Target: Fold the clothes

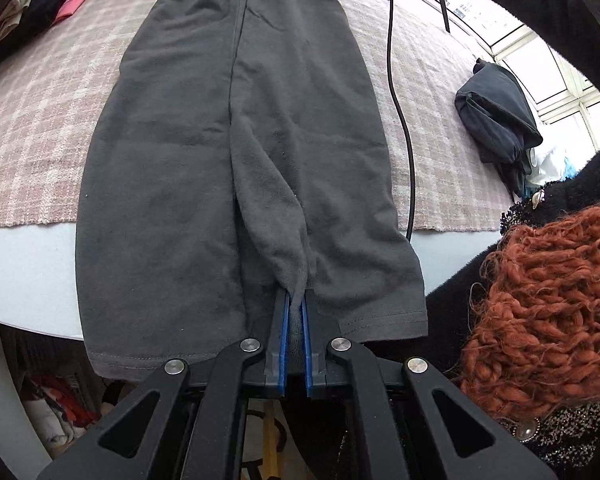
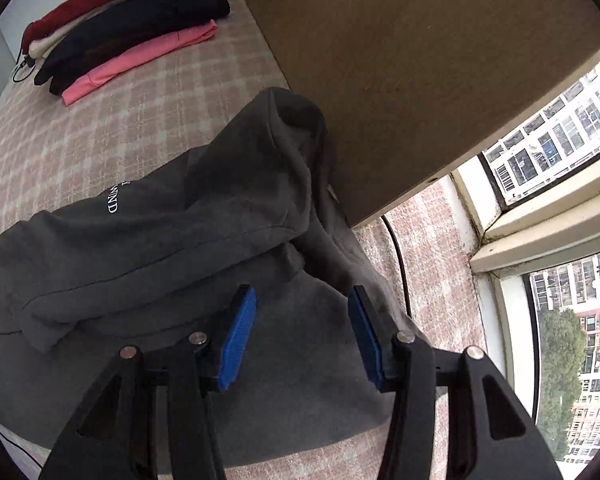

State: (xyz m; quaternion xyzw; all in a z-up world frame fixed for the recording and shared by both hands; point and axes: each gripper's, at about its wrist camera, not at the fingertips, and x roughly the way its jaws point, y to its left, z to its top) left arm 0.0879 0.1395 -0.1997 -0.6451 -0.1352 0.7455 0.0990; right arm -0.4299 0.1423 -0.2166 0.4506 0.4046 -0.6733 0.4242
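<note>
A dark grey T-shirt lies lengthwise on the pink checked cloth, folded into a long strip, its hem hanging over the near table edge. My left gripper is shut on a pinched ridge of the shirt's fabric near the hem. In the right wrist view the same grey shirt shows its far end with white lettering and a bunched fold. My right gripper is open, its blue pads spread just above the shirt, holding nothing.
A stack of folded clothes, red, cream, dark and pink, sits at the far left. A dark folded garment lies at the right. A black cable runs beside the shirt. A brown board and window stand right.
</note>
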